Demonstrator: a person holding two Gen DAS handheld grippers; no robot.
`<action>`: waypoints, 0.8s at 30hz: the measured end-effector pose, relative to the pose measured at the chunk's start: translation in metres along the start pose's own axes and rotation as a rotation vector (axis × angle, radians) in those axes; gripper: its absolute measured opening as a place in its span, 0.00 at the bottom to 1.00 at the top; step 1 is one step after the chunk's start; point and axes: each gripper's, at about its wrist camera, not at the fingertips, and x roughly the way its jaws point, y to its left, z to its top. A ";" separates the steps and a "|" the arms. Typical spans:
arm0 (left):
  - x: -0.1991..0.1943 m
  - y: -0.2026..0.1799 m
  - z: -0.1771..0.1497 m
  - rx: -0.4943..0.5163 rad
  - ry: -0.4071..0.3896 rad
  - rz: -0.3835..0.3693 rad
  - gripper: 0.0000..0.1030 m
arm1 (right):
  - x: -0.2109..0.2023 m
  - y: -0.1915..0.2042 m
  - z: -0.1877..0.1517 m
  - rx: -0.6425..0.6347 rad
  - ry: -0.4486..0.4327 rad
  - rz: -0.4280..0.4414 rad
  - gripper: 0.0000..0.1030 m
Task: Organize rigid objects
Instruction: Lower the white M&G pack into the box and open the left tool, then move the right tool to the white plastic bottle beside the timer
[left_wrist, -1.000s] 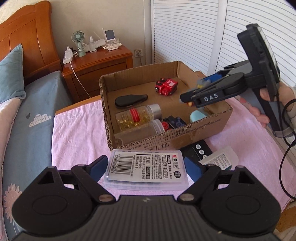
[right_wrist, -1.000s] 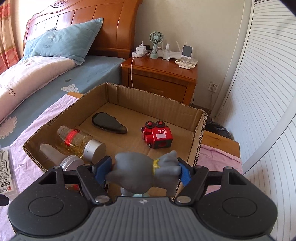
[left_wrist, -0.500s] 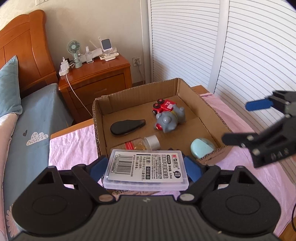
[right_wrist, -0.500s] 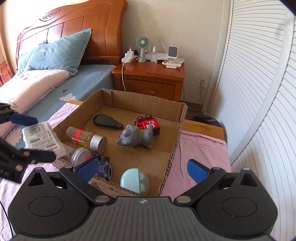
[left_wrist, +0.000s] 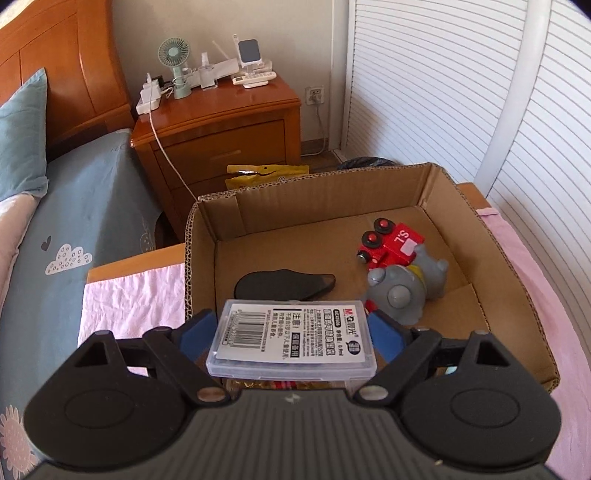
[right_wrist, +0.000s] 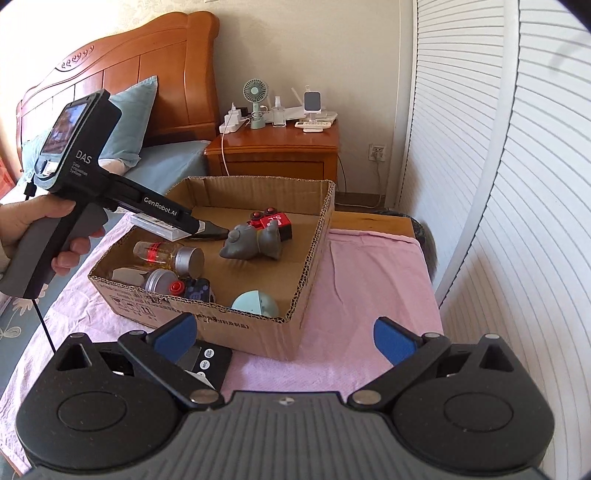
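Observation:
My left gripper (left_wrist: 293, 328) is shut on a clear plastic case (left_wrist: 293, 338) with a barcode label, hanging over the near left part of the open cardboard box (left_wrist: 207, 258). In the right wrist view a hand holds that left gripper (right_wrist: 199, 229) over the box (right_wrist: 236, 325). Inside lie a grey toy figure (right_wrist: 251, 242), a red toy car (right_wrist: 275, 221), a black oval piece (left_wrist: 284, 284), a capsule bottle (right_wrist: 166, 254) and a pale blue round thing (right_wrist: 255, 304). My right gripper (right_wrist: 284, 336) stands open and holds nothing, in front of the box's near wall.
A black device with round buttons (right_wrist: 207, 362) lies on the pink cloth (right_wrist: 369, 280) under my right gripper's left finger. A wooden nightstand (left_wrist: 221, 122) and a bed stand behind the box. White louvered doors (right_wrist: 517, 184) close off the right side.
The right gripper opened and let the grey toy drop into the box, then drew back. The left gripper carried the plastic case forward over the box.

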 end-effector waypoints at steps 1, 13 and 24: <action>-0.001 0.002 -0.001 -0.015 0.000 0.009 0.87 | 0.000 -0.001 -0.001 0.004 0.002 0.001 1.00; -0.066 0.014 -0.017 -0.043 -0.035 0.005 0.92 | -0.006 0.010 -0.008 0.005 0.001 0.014 1.00; -0.143 -0.011 -0.087 -0.002 -0.092 0.024 0.96 | -0.010 0.017 -0.032 0.079 0.049 0.009 1.00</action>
